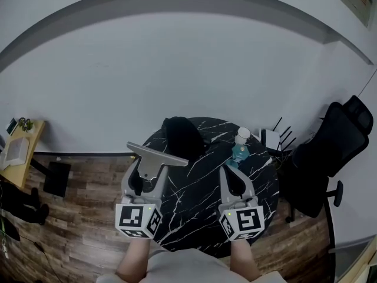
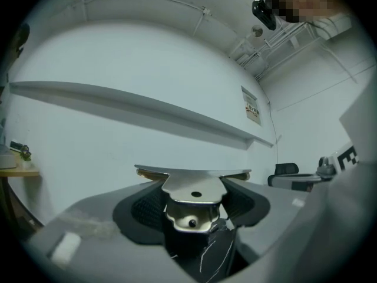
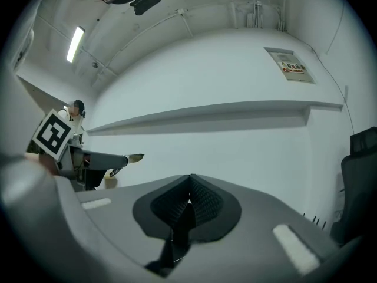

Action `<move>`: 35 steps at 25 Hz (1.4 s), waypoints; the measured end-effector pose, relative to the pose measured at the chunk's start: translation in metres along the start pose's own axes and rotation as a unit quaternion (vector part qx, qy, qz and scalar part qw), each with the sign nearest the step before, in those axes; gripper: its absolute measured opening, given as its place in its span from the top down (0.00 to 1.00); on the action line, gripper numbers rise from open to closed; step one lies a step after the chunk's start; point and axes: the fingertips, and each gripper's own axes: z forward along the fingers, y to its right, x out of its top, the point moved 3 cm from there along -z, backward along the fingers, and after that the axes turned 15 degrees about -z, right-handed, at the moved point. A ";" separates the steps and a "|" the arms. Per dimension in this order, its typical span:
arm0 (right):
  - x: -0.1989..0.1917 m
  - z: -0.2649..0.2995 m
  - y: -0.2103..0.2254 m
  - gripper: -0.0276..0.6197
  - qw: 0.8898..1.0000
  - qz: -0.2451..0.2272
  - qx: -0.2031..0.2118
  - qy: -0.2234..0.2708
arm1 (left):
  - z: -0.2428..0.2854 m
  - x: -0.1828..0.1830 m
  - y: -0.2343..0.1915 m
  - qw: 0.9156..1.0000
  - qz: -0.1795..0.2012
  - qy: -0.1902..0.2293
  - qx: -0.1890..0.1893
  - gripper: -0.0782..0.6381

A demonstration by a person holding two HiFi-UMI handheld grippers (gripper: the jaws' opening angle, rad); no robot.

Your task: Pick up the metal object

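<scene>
Left gripper, head view: left gripper hangs above the left edge of the round black marble table, its jaws set wide on a stem of metal.
Metal object, head view: the metal object is T-shaped, its long crossbar outermost. It is held clear of the tabletop, partly over the wood floor.
Right gripper, head view: right gripper hovers over the near right part of the table and carries nothing.
Other things, head view: a black lump sits at the far edge and a teal bottle at the far right edge, both well apart from the metal.
Left gripper view: the pads press on either side of the narrow stem, below the crossbar. Two holes show in the plate.
Right gripper view: the pads are pressed together with nothing between them. The other gripper and the crossbar's tip show at far left.
Risk, slipping: smooth metal held only by its stem could slide out if the squeeze eases.
Risk, pivoting: the wide crossbar beyond the pads may swing the piece round on a quick turn.
Risk, falling: a drop here would probably miss the table and hit the floor.
</scene>
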 end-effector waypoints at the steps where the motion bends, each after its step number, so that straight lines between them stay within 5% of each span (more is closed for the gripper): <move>1: 0.001 -0.001 0.002 0.96 1.000 0.000 -0.003 0.002 | 0.000 0.003 0.001 1.000 0.003 0.003 -0.001 0.47; 35: 0.015 -0.008 -0.010 0.97 1.000 -0.019 -0.013 0.007 | -0.024 0.026 -0.009 0.999 0.012 0.052 0.009 0.47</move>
